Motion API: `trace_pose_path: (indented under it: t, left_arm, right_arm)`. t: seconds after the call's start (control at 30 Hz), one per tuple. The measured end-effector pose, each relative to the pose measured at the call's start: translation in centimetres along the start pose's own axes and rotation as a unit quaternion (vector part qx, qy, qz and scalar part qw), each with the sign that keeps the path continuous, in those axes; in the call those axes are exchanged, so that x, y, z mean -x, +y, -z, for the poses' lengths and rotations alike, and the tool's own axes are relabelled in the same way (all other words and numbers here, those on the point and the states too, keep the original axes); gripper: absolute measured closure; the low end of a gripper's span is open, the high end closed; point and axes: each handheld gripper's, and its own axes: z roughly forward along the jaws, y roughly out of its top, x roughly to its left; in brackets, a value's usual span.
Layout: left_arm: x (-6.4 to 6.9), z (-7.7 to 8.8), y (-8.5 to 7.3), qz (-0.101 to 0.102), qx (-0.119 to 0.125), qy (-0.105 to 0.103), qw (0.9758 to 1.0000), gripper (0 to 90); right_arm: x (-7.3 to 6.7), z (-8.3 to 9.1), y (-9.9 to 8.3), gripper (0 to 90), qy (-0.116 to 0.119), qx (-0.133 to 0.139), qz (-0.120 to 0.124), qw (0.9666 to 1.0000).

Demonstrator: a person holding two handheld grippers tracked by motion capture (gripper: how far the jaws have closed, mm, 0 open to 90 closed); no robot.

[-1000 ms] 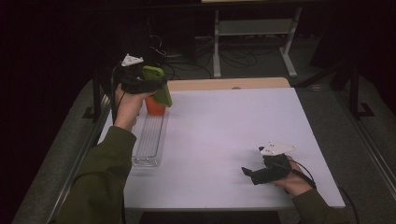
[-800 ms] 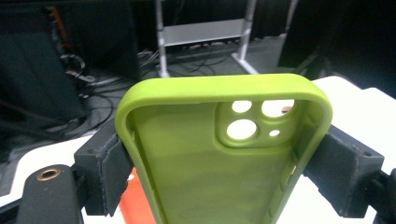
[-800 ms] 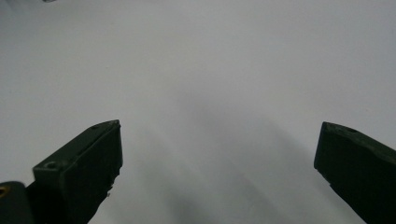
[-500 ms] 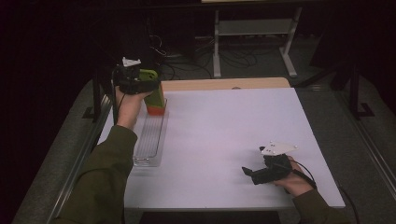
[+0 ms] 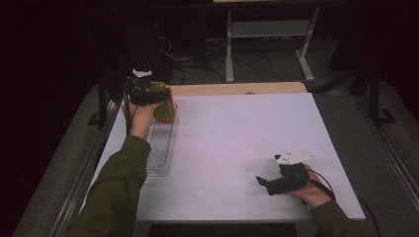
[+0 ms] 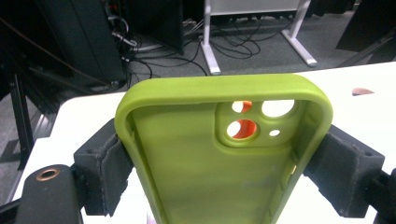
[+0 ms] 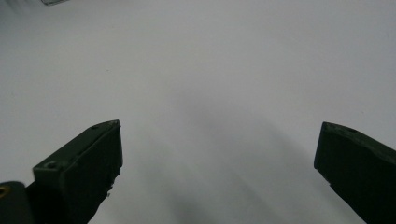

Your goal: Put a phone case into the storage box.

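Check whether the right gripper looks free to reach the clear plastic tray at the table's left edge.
Probably yes: the right gripper is open and holds nothing, and bare white table lies between it and the clear plastic tray.

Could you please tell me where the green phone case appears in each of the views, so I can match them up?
High view: green case at upper left, in the left gripper, above the clear tray.
Left gripper view: case centre, clamped between the jaws.
Right gripper view: bare tabletop between open jaws, no case.
Shared landmark: the white table.
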Motion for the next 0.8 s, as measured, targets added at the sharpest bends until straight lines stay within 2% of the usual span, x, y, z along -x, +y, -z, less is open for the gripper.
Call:
trace_pose_path:
  t: [0.03,0.1,0.47,0.67,0.7,0.8]
  left_arm:
    - [-0.2,-0.2,-0.2,-0.003,-0.006,0.001,1.0,15.8]
    - [-0.2,-0.6,-0.6,0.006,-0.007,0.004,0.9999,15.8]
    - [-0.1,-2.3,-1.8,-0.01,-0.036,0.018,0.9991,15.4]
    - [0.2,-2.8,-2.0,-0.017,-0.035,0.028,0.9989,14.8]
    - [0.2,-2.8,-2.0,-0.017,-0.034,0.028,0.9989,14.7]
    - [0.1,-3.0,-2.0,-0.013,-0.03,0.025,0.9992,14.4]
  right_arm:
    - [0.0,0.0,0.0,0.7,0.0,0.0,0.0,1.0]
    - [0.0,0.0,0.0,0.7,0.0,0.0,-0.001,1.0]
    - [0.0,0.0,0.0,0.7,0.0,-0.001,0.002,1.0]
    - [-0.1,0.0,0.0,0.7,0.001,0.001,-0.007,1.0]
    - [0.0,0.0,-0.1,0.7,0.0,0.0,0.001,1.0]
    - [0.0,0.0,-0.1,0.7,0.0,0.0,-0.001,1.0]
